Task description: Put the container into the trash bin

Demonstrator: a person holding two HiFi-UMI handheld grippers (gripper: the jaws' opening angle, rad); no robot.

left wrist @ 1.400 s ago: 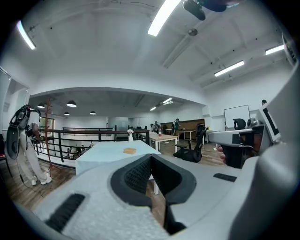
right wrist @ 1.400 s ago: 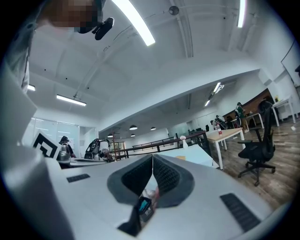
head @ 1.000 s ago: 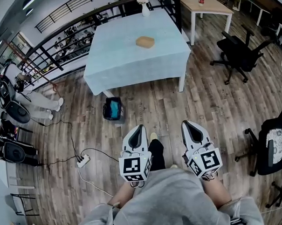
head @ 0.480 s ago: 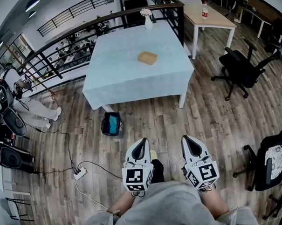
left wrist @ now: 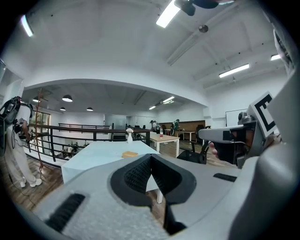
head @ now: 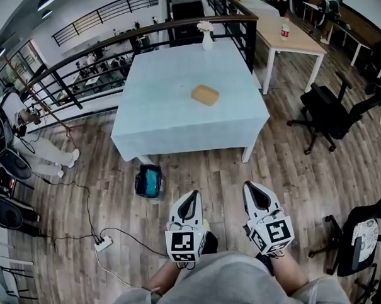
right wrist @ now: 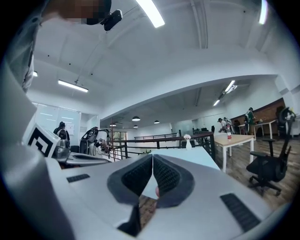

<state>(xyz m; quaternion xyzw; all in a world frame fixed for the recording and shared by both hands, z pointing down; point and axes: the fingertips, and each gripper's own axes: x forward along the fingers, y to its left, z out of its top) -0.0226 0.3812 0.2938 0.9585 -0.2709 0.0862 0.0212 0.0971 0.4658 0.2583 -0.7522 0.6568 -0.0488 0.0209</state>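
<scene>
The container (head: 205, 94), a shallow tan piece with rounded corners, lies flat on the pale blue table (head: 169, 105), right of centre, with nothing touching it. The trash bin (head: 148, 181), dark-walled with a teal lining, stands upright and open on the wooden floor (head: 216, 172) just beside the table's near left corner, well apart from the container.

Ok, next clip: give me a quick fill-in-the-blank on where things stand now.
1. The container lies on the ____.
2. The bin stands on the ____.
3. The left tongs and right tongs are both empty and ____.
Missing words: table; floor; shut.
</scene>
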